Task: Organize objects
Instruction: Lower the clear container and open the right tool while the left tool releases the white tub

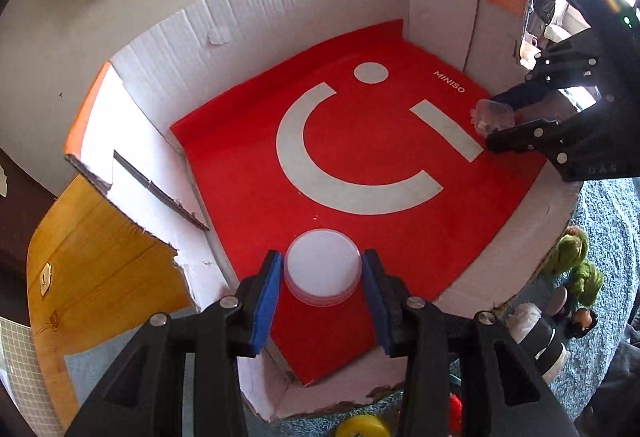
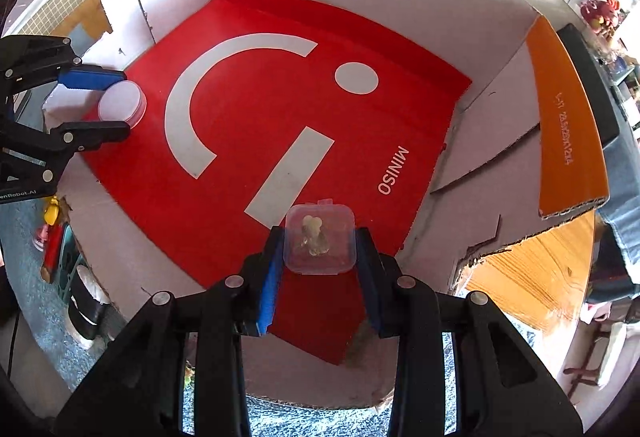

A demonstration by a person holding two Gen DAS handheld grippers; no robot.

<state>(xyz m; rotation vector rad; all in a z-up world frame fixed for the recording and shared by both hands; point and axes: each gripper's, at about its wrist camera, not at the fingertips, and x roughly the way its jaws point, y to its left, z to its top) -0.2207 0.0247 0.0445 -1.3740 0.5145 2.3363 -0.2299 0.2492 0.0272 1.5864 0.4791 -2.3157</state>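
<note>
Your left gripper [image 1: 322, 277] clamps the round white container [image 1: 322, 267] low over the red mat [image 1: 360, 165] in the cardboard box [image 1: 168, 49]; your right gripper [image 2: 320, 247] pinches the small clear box [image 2: 320, 241] near the mat's opposite edge. Both are smooth plastic — squeeze unevenly and either could squirt free.

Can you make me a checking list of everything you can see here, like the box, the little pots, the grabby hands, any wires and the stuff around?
Surface: white cardboard box, torn at one wall, with a red MINISO bag lying flat inside.
Job's things: round white-lidded container and small clear square box with something pale inside, both over the bag.
Clutter: nothing seen inside the box.
Grippers: left gripper closed on the round container; right gripper closed on the square box.
Cables: nothing seen.
Surroundings: blue carpet, green plush toy, yellow round object, wooden board.
</note>
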